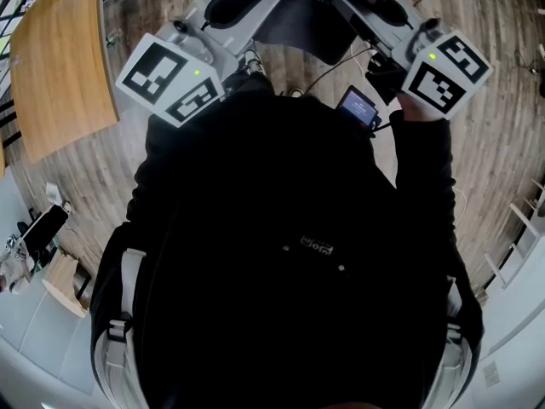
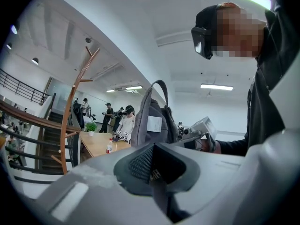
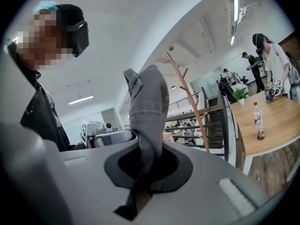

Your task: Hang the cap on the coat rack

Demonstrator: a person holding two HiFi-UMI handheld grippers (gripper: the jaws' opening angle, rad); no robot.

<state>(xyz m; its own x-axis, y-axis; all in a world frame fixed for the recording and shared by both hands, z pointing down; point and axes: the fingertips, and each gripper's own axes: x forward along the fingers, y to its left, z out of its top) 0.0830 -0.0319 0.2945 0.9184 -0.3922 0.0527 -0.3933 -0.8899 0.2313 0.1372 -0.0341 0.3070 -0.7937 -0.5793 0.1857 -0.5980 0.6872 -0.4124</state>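
Both left tongs (image 2: 157, 184) and right tongs (image 3: 140, 182) tight on grey cap (image 3: 147, 102).

No legible text. Small logo (image 1: 317, 246) on black jacket (image 1: 255, 177) and white tag (image 2: 154, 123) on cap (image 2: 140, 130) unreadable.

Head view steeply down, both gripper views tilted upward, sharing coat rack (image 2: 69, 111)

Open-plan office with wooden table (image 3: 276, 121), coat rack (image 2: 65, 125), stair railing (image 2: 28, 117), ceiling strip light (image 2: 216, 86), plank floor (image 1: 477, 177).
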